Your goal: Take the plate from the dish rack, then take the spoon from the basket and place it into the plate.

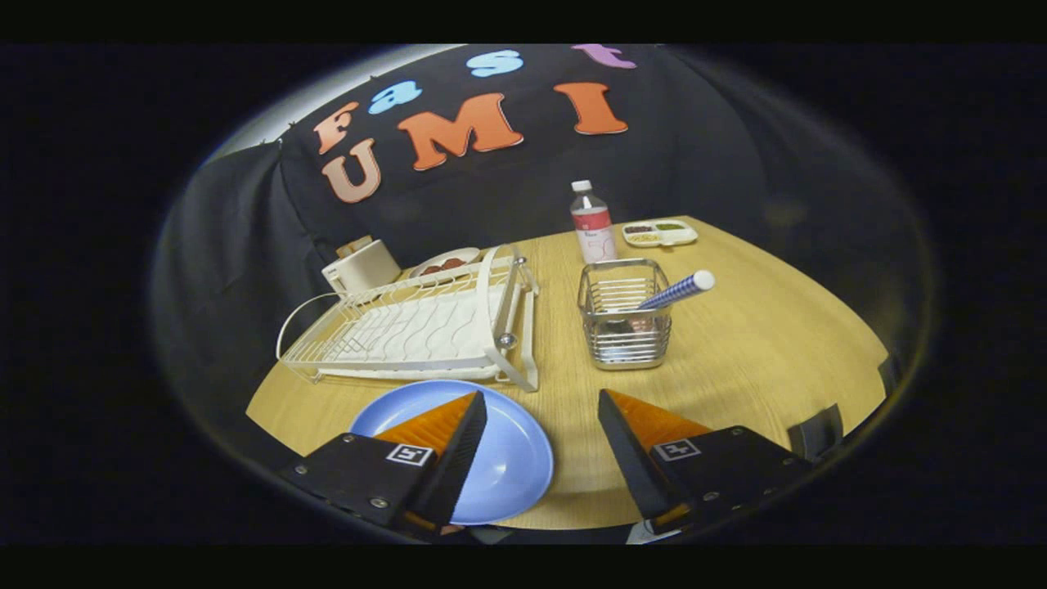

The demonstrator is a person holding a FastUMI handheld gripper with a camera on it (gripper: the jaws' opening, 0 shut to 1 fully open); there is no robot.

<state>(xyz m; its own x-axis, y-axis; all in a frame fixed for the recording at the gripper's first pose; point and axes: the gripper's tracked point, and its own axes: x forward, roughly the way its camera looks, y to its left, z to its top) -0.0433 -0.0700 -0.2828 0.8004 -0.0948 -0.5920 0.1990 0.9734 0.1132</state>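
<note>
Plainly, the hand-held gripper (541,409) gapes wide — grasping nothing (one finger overlaps the plate (511,458)).

light falls from above onto the counter (736,343), whose wood reads bright and warm, while the booth wall behind stays dim. the plate (507,458) carries a soft sheen with no hard glare. the basket (626,323) wires glint. shadows are short and faint. the fisheye bends the counter edge into a curve; detail softens and darkens outward. the gripper (541,425) hangs spread apart, fingers slightly soft.
</note>
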